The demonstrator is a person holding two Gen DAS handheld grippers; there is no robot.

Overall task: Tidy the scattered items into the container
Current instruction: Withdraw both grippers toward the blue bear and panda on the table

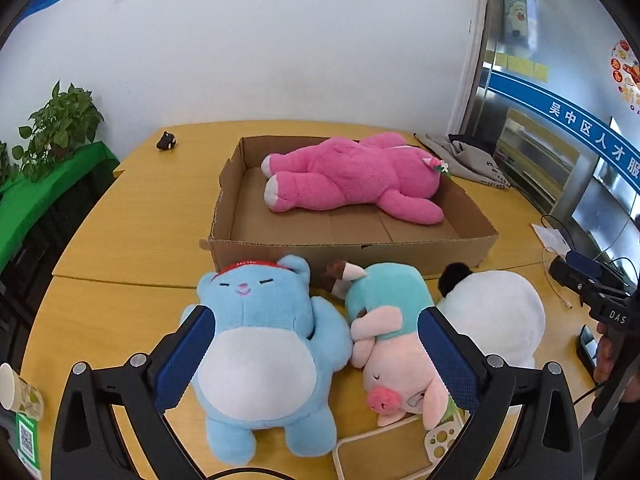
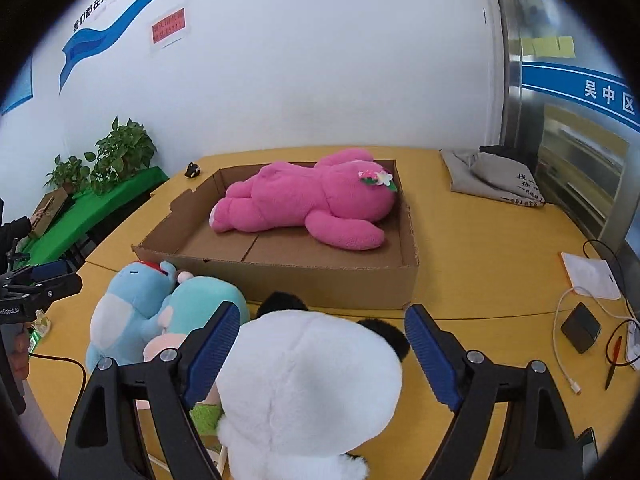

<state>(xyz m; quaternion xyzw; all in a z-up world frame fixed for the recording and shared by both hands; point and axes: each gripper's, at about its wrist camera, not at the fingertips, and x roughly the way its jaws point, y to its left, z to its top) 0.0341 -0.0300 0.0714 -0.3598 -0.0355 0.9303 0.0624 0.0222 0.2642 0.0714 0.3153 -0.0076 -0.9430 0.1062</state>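
A shallow cardboard box sits on the yellow table, and a big pink plush lies inside it. In front of the box, side by side, are a blue bear, a pink pig in teal and a white panda plush. My left gripper is open above the bear and the pig, holding nothing. My right gripper hangs open over the panda, with its right pad clear of the fur.
A grey cloth bag lies right of the box and a small black toy sits at the far left. At the right edge are a phone, cables and a pen. A paper cup stands near left.
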